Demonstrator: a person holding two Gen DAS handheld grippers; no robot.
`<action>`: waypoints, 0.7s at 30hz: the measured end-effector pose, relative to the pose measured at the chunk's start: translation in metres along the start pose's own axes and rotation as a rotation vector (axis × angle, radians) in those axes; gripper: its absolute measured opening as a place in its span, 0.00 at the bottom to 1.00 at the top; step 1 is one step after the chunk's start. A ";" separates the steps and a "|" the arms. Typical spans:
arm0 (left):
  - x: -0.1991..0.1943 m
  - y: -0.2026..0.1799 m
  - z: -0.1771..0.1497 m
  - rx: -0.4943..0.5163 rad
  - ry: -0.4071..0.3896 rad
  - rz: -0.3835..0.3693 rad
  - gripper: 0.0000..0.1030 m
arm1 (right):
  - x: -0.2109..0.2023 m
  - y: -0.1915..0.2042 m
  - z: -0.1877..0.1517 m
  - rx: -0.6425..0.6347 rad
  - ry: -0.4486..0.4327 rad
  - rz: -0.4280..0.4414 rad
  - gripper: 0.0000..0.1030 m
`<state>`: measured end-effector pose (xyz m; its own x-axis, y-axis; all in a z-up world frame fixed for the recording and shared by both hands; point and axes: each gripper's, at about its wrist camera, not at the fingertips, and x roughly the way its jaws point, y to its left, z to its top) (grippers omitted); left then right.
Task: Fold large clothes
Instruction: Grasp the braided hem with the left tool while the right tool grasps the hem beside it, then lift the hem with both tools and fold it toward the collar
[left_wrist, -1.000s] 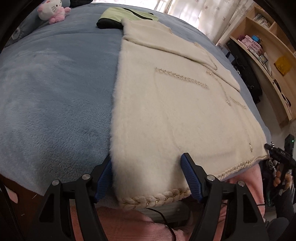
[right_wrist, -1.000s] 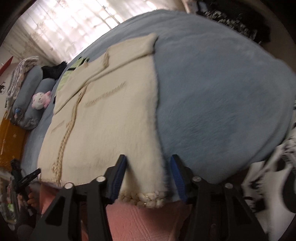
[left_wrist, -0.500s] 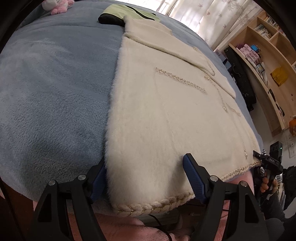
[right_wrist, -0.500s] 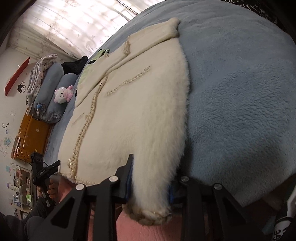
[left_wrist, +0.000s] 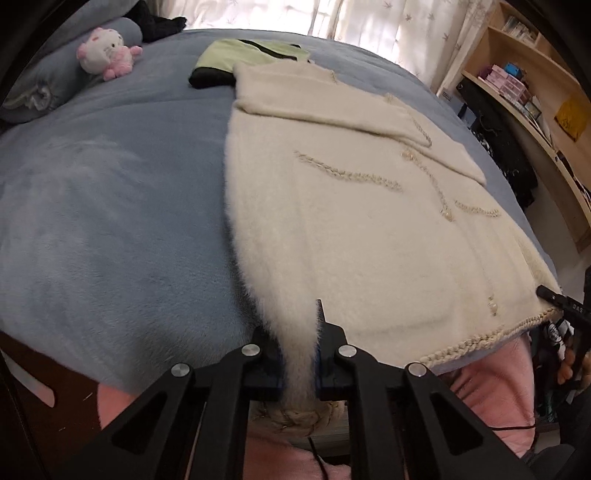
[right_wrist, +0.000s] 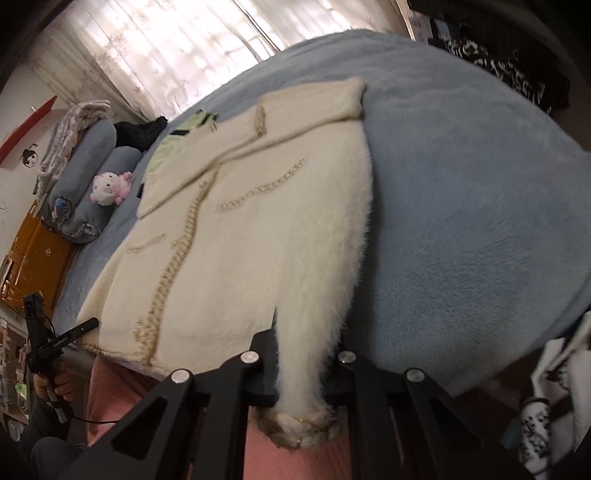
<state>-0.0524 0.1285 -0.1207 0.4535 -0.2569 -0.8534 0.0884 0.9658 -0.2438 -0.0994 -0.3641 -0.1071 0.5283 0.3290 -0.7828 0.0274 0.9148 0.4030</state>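
Cream fluffy knitted cardigan (left_wrist: 343, 221) with braided trim lies spread flat on the blue plush bed cover (left_wrist: 110, 221), its hem at the near edge of the bed and its collar end far, toward the curtained window. In the left wrist view, the left gripper (left_wrist: 300, 365) is pinched tight on the cardigan's near left hem corner, the fleecy edge bunched into a narrow strip between the black fingers and the braided hem hanging just below them. A folded sleeve crosses the far part of the garment, and a light green and black folded garment (left_wrist: 251, 55) lies just beyond the collar. A white and pink plush toy (left_wrist: 107, 51) sits far left against a grey bolster pillow (left_wrist: 55, 85). Wooden shelves (left_wrist: 535, 92) stand to the right, and the other gripper's black tip shows at the right hem corner. In the right wrist view, the right gripper (right_wrist: 303, 373) has its jaws closing on the near right hem corner, the pads already pressing the gathered cream fabric, whose braided end droops beneath them above a pink cloth (right_wrist: 295, 461). Blue cover stretches away to the right; at the near left, a person's hand (right_wrist: 55, 384) holds the other gripper's black handle beside the opposite hem corner.
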 end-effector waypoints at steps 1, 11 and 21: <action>-0.006 0.000 0.000 -0.004 -0.002 -0.009 0.07 | -0.006 0.002 0.000 -0.007 -0.007 0.002 0.10; -0.059 -0.007 -0.015 -0.010 0.008 -0.114 0.07 | -0.057 0.022 -0.002 -0.064 -0.022 0.032 0.10; -0.089 0.001 0.067 -0.115 -0.163 -0.220 0.08 | -0.068 0.029 0.066 0.006 -0.161 0.146 0.10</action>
<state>-0.0334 0.1546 -0.0138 0.5719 -0.4414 -0.6914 0.1034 0.8749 -0.4731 -0.0785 -0.3751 -0.0110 0.6554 0.4160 -0.6304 -0.0544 0.8585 0.5100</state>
